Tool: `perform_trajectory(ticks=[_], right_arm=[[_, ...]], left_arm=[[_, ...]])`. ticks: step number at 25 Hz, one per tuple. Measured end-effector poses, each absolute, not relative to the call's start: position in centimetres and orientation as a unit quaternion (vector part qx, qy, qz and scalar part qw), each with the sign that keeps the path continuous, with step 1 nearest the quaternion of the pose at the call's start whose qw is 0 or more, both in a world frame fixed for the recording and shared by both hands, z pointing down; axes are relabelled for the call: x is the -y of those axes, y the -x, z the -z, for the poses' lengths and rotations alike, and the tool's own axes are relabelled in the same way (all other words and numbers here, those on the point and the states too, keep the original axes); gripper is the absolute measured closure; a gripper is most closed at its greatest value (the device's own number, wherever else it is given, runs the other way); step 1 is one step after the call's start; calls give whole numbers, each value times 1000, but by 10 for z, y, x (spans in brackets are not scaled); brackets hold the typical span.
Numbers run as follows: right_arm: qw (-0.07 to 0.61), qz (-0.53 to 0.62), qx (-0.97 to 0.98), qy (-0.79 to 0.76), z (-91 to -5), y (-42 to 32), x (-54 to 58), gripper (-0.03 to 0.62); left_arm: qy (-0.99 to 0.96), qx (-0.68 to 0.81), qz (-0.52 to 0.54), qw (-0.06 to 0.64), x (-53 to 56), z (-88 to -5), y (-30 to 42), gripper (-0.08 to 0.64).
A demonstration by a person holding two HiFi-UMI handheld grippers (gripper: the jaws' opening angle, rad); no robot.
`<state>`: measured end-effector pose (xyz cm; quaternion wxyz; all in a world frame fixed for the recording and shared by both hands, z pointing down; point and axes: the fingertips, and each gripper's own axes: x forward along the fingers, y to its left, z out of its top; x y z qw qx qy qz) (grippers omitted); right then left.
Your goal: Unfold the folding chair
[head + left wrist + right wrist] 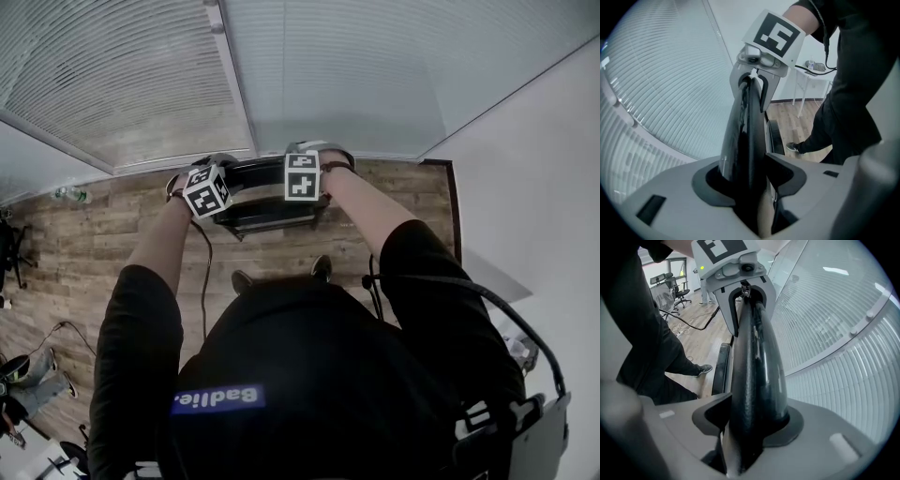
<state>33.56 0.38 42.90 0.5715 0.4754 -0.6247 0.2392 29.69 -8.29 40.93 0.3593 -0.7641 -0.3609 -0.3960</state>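
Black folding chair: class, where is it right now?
The black folding chair sits upper centre in the head view, folded, over the wooden floor by the blind-covered glass wall; the left gripper clamps its left end, the right gripper its right.

The person's torso [319, 375] hid the folding chair [264, 211] below its dark top at frame centre; small objects [67, 194] at the left edge were too small to identify

A wood-plank floor [84, 244] is bordered by a glass wall [375, 66] hung with horizontal blinds [112, 75] — a plain white wall [534, 169] is set at the right. Farther off, office chairs [677, 287] and a loose cable [690, 326] are seen.
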Motion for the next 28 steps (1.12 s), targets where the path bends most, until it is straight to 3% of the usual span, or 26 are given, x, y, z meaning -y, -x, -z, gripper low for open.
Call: perform_trajectory(ticks=[5, 17, 22, 28], right_arm=[[572, -237, 625, -476, -421, -333, -3, 412], [571, -235, 629, -472, -420, -336, -5, 411], [572, -227, 633, -470, -424, -332, -9, 411], [572, -223, 633, -471, -425, -333, -11, 411]], left_arm=[[819, 306, 384, 298, 104, -383, -289, 343], [890, 199, 326, 251, 112, -329, -276, 341], [947, 76, 287, 123, 120, -320, -253, 341], [951, -53, 291, -94, 110, -372, -212, 341]])
